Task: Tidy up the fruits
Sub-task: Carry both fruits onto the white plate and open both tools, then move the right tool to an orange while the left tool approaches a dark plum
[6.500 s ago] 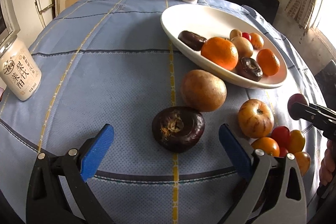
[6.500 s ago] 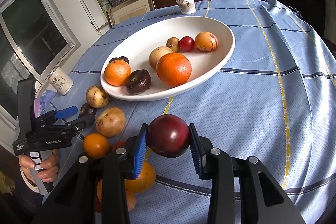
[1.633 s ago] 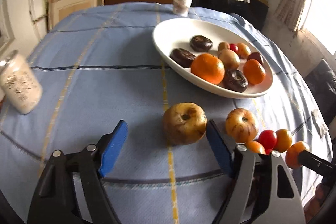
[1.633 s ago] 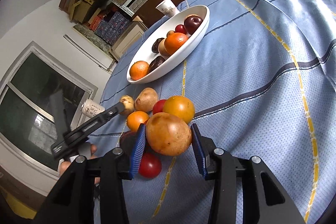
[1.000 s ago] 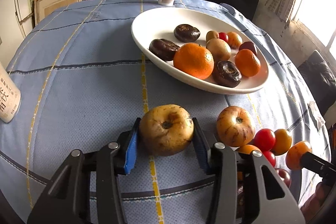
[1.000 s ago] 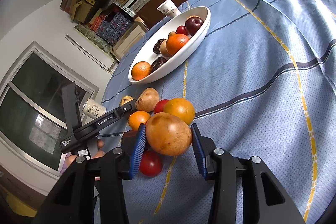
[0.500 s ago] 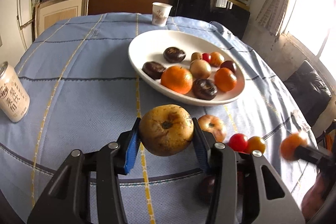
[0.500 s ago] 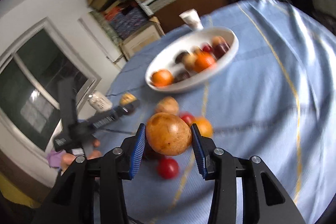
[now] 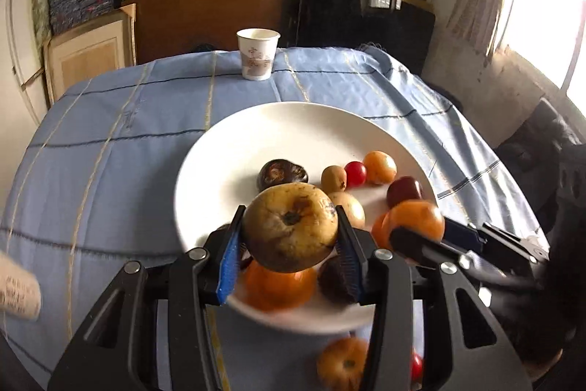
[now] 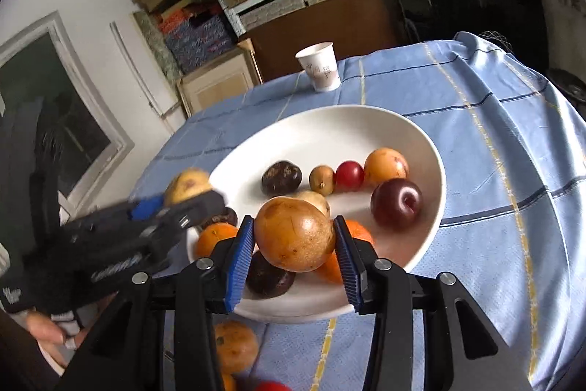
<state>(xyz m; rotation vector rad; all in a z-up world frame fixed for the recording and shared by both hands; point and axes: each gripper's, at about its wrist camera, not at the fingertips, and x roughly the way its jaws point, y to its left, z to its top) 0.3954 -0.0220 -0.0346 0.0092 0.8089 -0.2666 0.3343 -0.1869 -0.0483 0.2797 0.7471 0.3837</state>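
My left gripper [image 9: 289, 259] is shut on a yellow-brown pear [image 9: 290, 227] and holds it above the near part of the white oval plate [image 9: 227, 149]. My right gripper [image 10: 293, 262] is shut on an orange-brown round fruit [image 10: 295, 234], also above the plate's [image 10: 329, 123] near part. The plate holds several fruits: oranges [image 9: 278, 286], dark fruits [image 10: 281, 177], a plum [image 10: 396, 203] and a small red tomato [image 10: 349, 176]. Each gripper shows in the other's view: the right one [image 9: 421, 237] with its fruit at the right, the left one [image 10: 175, 204] with the pear at the left.
A paper cup [image 9: 257, 54] stands at the table's far edge. A white can [image 9: 16, 288] is blurred at the left. Loose fruits [image 9: 342, 367] lie on the blue cloth [image 9: 110, 141] in front of the plate. Shelves and cabinets stand behind the table.
Both grippers have carried their fruits forward from the table's near side to above the plate. The plate now fills the middle of both views.
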